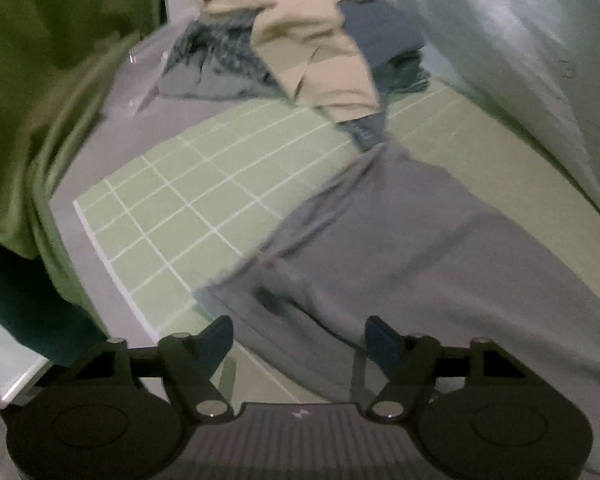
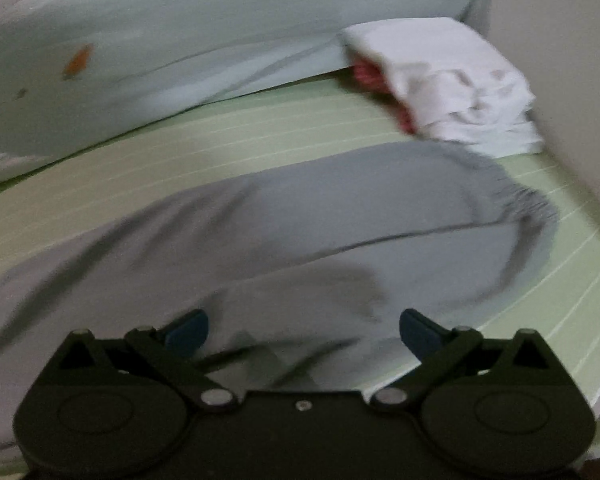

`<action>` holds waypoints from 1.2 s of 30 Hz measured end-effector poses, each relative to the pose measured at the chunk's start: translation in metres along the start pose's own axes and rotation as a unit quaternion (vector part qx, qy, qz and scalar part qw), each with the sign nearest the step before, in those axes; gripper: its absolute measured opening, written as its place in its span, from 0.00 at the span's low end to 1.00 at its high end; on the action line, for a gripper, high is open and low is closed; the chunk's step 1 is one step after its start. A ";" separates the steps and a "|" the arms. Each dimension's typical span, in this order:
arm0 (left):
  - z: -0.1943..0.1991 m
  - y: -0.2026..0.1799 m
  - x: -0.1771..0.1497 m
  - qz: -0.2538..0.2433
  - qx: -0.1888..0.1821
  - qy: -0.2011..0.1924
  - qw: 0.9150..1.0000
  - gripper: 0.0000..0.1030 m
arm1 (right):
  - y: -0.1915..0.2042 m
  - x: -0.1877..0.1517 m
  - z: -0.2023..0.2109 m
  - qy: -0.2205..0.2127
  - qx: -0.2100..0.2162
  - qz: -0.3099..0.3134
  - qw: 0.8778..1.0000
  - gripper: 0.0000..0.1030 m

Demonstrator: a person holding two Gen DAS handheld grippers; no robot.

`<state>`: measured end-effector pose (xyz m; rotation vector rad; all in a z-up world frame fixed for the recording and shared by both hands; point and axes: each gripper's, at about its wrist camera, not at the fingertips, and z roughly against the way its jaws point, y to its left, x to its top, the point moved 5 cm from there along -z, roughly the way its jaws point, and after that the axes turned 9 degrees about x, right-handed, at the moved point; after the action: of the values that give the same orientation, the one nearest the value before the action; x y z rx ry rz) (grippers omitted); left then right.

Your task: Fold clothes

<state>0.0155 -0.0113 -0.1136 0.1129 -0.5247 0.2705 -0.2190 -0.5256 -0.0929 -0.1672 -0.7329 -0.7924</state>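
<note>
- A heap of beige and dark clothes [image 1: 300, 40] and white folded laundry [image 2: 452, 84] are seen beyond the green gridded mat [image 1: 172, 208].
- The grey garment [image 2: 300, 216] is spread flat, blurred.
- Both the left gripper [image 1: 298, 340] and the right gripper [image 2: 304, 330] are held wide apart, nothing gripped.

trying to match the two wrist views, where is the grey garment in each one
Left wrist: the grey fabric garment fills the lower right, running up to centre.
Right wrist: it spans the middle, its gathered end at right.
Shared landmark: the pale green gridded mat beneath it.
</note>
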 end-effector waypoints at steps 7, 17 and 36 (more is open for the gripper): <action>-0.042 0.010 0.035 -0.035 -0.067 0.023 0.997 0.05 | 0.073 -0.034 0.014 0.003 -0.010 -0.018 1.000 1.00; -0.033 0.050 0.056 -0.007 -0.058 -0.030 0.998 0.05 | 0.099 -0.057 0.033 0.008 -0.025 -0.020 0.999 1.00; -0.036 0.062 0.040 -0.023 -0.054 -0.010 0.998 0.06 | 0.101 -0.016 -0.036 0.037 0.028 -0.200 0.979 0.79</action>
<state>0.0482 0.0630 -0.1219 0.0228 -0.5552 0.1948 -0.1365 -0.4592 -0.1178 0.0634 -0.7269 -1.1526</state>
